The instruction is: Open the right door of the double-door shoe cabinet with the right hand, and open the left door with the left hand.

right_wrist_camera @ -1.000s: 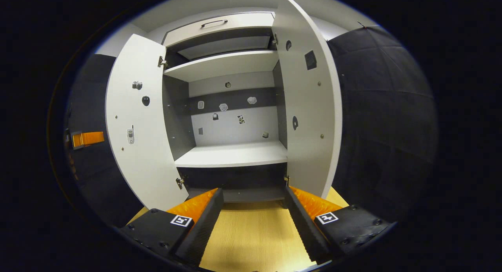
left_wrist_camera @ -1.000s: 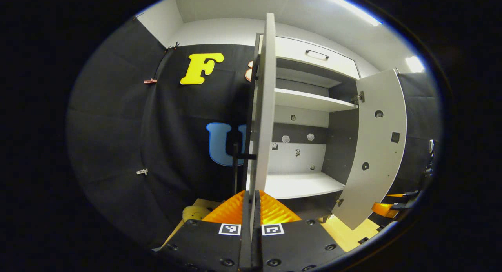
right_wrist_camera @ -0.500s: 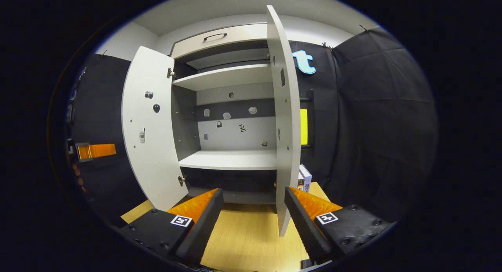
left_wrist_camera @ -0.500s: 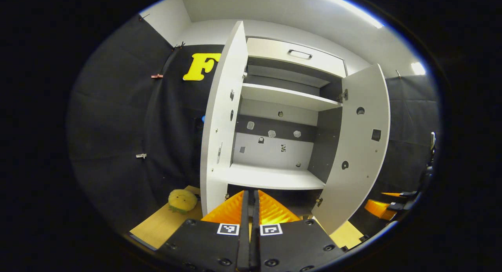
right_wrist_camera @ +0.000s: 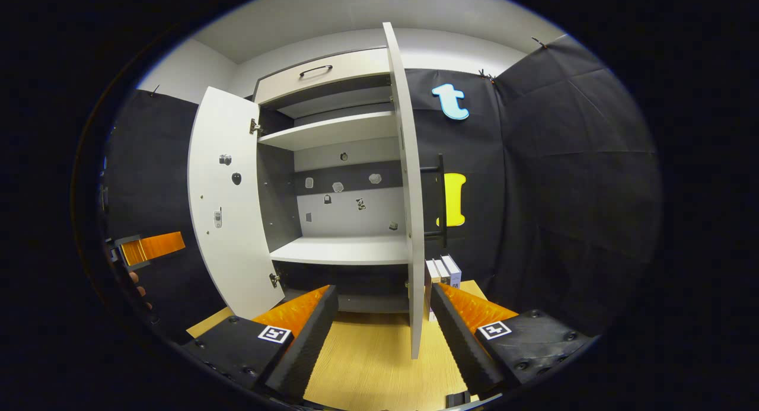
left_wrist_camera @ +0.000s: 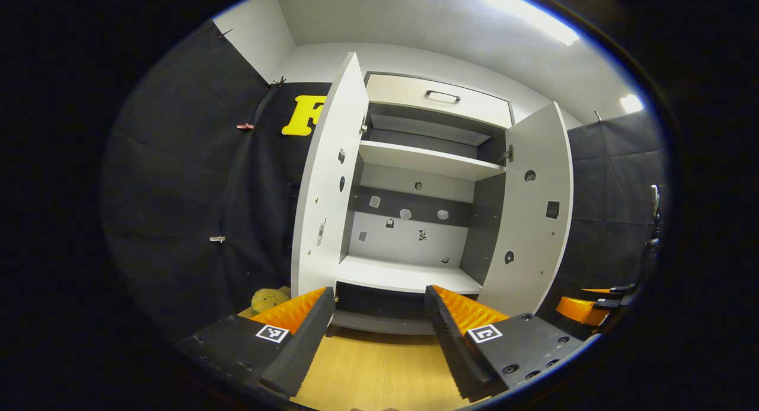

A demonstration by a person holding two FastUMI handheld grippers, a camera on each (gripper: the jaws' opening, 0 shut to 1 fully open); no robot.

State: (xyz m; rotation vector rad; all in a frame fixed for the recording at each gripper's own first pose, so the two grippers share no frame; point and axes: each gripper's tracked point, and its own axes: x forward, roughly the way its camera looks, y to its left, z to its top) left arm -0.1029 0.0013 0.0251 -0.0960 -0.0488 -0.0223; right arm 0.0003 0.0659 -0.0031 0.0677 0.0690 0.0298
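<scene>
Where dark cloth (left_wrist_camera: 178, 191) hangs, wooden floor (left_wrist_camera: 379, 375)

Light comes from above: a ceiling strip (left_wrist_camera: 514, 13) glares white at the top of the left gripper view, with a second bright patch (left_wrist_camera: 630, 103) at far right. The white cabinet (left_wrist_camera: 415, 191) doors and shelves are evenly lit; its upper recess and the gap under the bottom shelf sit in shadow. The black cloth (right_wrist_camera: 569, 179) swallows light and stays dim. Both views are sharp at centre. Fisheye distortion bows the door (right_wrist_camera: 406, 185) edges and the walls, and the rims darken with a faint blue fringe.
</scene>
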